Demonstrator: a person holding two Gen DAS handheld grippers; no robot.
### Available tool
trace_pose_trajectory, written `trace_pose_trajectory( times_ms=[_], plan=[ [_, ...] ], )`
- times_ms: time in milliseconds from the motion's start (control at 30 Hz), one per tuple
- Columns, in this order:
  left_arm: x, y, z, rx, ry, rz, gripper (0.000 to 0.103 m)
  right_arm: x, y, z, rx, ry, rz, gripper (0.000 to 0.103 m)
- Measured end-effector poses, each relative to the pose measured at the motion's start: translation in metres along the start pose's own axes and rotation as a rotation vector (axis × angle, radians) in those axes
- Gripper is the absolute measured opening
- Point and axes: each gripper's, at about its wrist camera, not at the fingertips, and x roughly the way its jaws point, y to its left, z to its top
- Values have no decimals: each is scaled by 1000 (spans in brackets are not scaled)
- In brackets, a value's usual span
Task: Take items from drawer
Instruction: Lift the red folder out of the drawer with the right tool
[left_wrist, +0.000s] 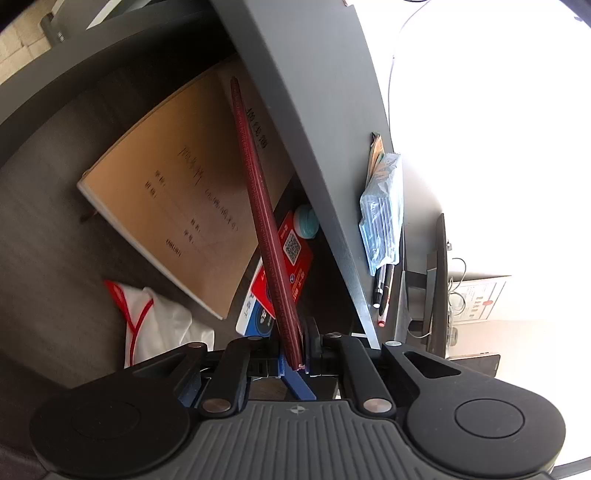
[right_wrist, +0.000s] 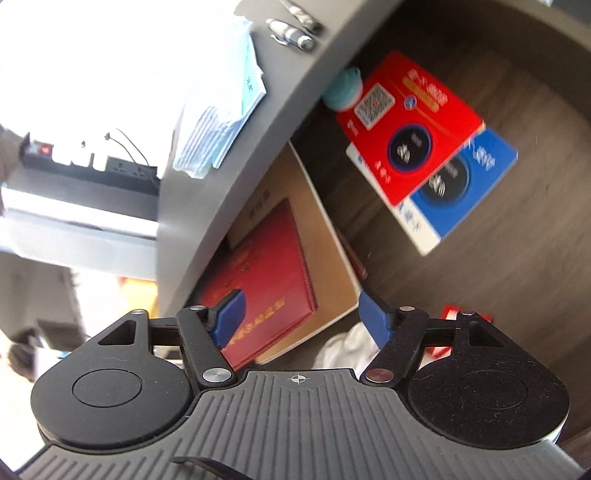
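the left gripper (left_wrist: 295, 354) is clamped on the edge of a dark red booklet (left_wrist: 258, 221) above the open drawer (left_wrist: 44, 206). the right gripper (right_wrist: 301, 319) hovers wide open and empty over a brown notebook (right_wrist: 325, 236) and red card (right_wrist: 406, 122).

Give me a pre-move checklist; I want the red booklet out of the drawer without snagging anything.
1. Left gripper shut on the red booklet: ok.
2. Hold is secure: not ok, only the booklet's near end is clamped and the rest overhangs.
3. Booklet clear of the grey desktop edge: cannot tell, it runs close alongside.
4. Booklet lifted off the tan notebook: cannot tell.
5. Right gripper open and empty: ok.
6. Red card and blue card lie uncovered for later: ok.
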Motion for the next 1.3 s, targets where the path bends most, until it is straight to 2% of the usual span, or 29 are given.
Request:
trace_pose_trajectory(
  times_ms=[300, 400, 500, 567, 667, 767, 933, 1100, 1300],
  plan=[
    [-2, 5, 4, -16, -4, 1, 6, 14, -16, 1, 111, 6, 8, 79],
    [-3, 7, 5, -24, 0, -4, 6, 21, -17, 0, 119, 13, 20, 75],
    [-1, 9, 5, -31, 3, -6, 6, 30, -15, 0, 138, 22, 49, 61],
    [-2, 10, 5, -30, 2, -3, 6, 35, -12, -1, 127, 25, 44, 41],
    [-5, 12, 6, -28, 0, 2, 7, 37, -5, -5, 91, 18, 28, 34],
    [-8, 12, 6, -21, -3, 6, 9, 29, 0, -10, 64, 5, 38, 25],
    [-29, 1, -9, 46, -15, -13, 13, -2, 14, -25, -5, -17, 64, 20],
    [-47, -6, -30, 79, -2, -36, 14, -37, 28, -46, -103, -40, 51, 21],
    [-61, -17, -58, 123, 22, -62, 15, -78, 28, -67, -141, -82, 50, 21]
  ],
)
